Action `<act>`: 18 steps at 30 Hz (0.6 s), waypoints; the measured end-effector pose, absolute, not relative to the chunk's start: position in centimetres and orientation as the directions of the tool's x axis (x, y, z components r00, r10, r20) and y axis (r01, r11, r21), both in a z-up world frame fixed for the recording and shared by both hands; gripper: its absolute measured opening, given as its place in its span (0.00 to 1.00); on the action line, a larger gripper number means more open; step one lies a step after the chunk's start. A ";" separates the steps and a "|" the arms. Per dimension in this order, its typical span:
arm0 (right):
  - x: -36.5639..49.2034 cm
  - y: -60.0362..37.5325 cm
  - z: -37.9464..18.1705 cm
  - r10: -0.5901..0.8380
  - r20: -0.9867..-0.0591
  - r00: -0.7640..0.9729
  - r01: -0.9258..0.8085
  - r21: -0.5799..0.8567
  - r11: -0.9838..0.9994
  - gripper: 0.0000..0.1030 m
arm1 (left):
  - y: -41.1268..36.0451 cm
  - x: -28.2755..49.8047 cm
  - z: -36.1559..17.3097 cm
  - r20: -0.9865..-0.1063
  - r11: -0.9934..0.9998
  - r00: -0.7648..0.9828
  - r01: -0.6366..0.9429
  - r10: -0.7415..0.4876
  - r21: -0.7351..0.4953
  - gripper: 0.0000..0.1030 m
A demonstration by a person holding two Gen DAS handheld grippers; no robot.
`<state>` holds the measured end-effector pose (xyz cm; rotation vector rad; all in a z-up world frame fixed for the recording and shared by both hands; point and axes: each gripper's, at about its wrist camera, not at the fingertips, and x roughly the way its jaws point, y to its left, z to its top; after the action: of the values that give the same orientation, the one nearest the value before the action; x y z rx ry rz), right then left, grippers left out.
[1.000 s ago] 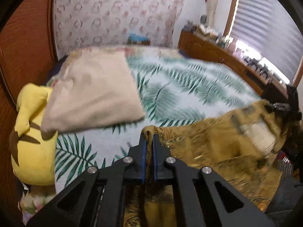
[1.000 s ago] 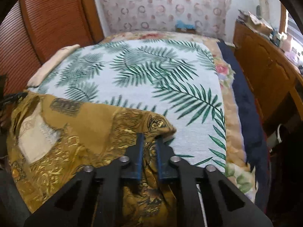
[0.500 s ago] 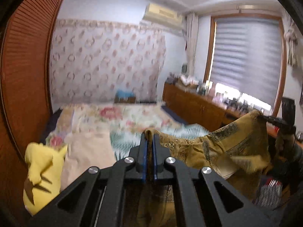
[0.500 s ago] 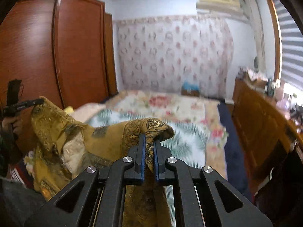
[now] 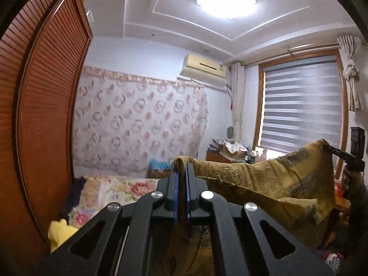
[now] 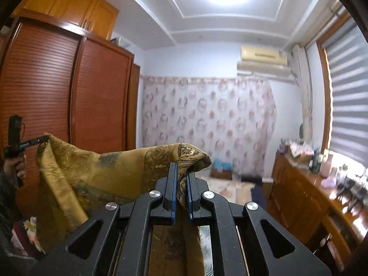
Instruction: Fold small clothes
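Left wrist view: left tool (image 5: 181,172) clamped on one corner of a mustard-gold patterned garment (image 5: 264,184), held aloft above the floral bed (image 5: 115,188), cloth sagging between both tools. Right wrist view: right tool (image 6: 181,172) pinched on the opposite corner; louvred wooden wardrobe (image 6: 69,92) behind, sideboard (image 6: 310,195) under the window.

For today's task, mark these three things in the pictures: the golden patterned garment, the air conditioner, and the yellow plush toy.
golden patterned garment (image 5: 264,181), left wrist view, on the stretched middle of the cloth.
air conditioner (image 6: 262,59), right wrist view, on its front panel.
yellow plush toy (image 5: 60,232), left wrist view, on its visible top part.
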<state>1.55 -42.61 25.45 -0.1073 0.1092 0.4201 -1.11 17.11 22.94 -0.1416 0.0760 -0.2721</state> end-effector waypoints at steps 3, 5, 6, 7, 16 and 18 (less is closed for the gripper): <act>3.6 -41.9 27.2 0.372 -0.127 0.920 -0.385 -0.101 0.918 0.04 | 17.6 2.3 23.4 -0.083 0.963 0.967 0.229 -0.242 -0.141 0.02; 6.2 -41.5 27.5 0.357 -0.160 0.920 -0.374 -0.089 0.923 0.04 | 17.5 4.7 22.7 -0.120 0.971 0.969 0.202 -0.218 -0.130 0.02; 7.7 -41.4 27.1 0.346 -0.179 0.921 -0.365 -0.088 0.927 0.04 | 17.2 7.0 21.5 -0.164 0.974 0.964 0.188 -0.208 -0.129 0.02; 9.9 -41.1 26.2 0.328 -0.216 0.919 -0.352 -0.081 0.932 0.04 | 17.4 8.9 20.2 -0.200 0.976 0.959 0.176 -0.200 -0.130 0.02; 27.4 -38.9 9.5 0.141 -0.513 0.847 -0.219 -0.094 0.971 0.19 | 16.8 23.0 4.8 -0.527 0.985 0.834 0.107 -0.164 -0.137 0.09; 30.1 -39.2 5.9 0.112 -0.578 0.808 -0.191 -0.078 0.978 0.19 | 16.3 23.3 2.2 -0.564 0.983 0.807 0.113 -0.178 -0.148 0.14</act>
<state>30.12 -39.25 5.88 -0.1352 0.6092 0.1626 23.25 16.28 2.18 -0.1087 0.6130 -0.1560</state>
